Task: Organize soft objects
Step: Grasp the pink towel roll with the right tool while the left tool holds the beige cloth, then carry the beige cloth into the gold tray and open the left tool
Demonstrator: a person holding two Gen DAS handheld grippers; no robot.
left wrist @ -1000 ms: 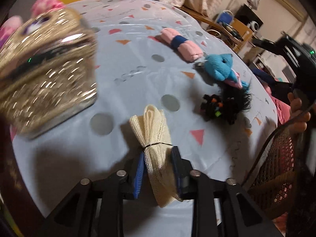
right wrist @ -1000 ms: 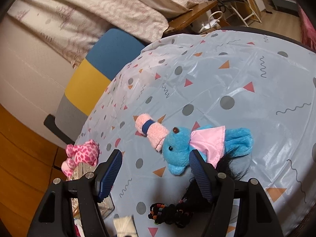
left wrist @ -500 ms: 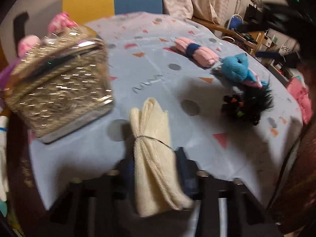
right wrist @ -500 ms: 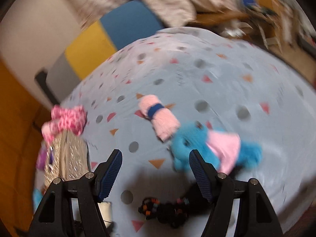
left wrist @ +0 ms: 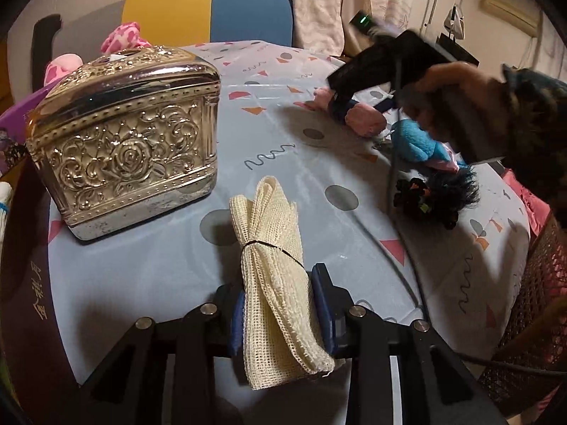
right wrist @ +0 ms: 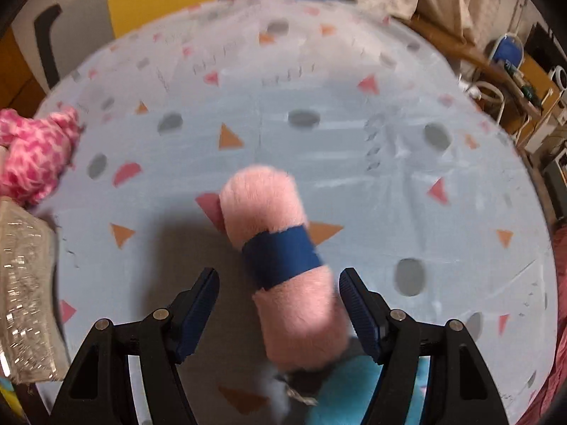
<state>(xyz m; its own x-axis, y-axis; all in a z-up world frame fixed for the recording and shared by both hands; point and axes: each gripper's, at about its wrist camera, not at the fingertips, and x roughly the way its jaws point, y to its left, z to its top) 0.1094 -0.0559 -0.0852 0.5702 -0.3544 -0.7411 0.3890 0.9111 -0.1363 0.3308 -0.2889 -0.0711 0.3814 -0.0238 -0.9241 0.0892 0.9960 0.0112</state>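
Note:
My left gripper (left wrist: pixel 281 310) is shut on a cream mesh cloth roll (left wrist: pixel 273 265) tied with a thin band, over the near table edge. My right gripper (right wrist: pixel 280 304) is open, its fingers on either side of a pink fleece roll with a blue band (right wrist: pixel 280 258), not touching it. That pink roll (left wrist: pixel 365 120) also shows in the left wrist view, under the right gripper's black body (left wrist: pixel 386 60). A blue plush toy (left wrist: pixel 414 141) lies just beside it, and a black fuzzy toy (left wrist: pixel 436 194) nearer the table edge.
An ornate silver box (left wrist: pixel 124 134) stands at the left of the round table with the patterned blue cover (left wrist: pixel 283 163). A pink spotted plush (right wrist: pixel 35 156) sits behind the box. A chair back (left wrist: pixel 212 10) is beyond the table, a mesh basket (left wrist: pixel 531 301) at right.
My right gripper has swung down and forward from above the blue toy to straddle the pink roll. My left gripper has kept hold of the cream cloth and shifted slightly.

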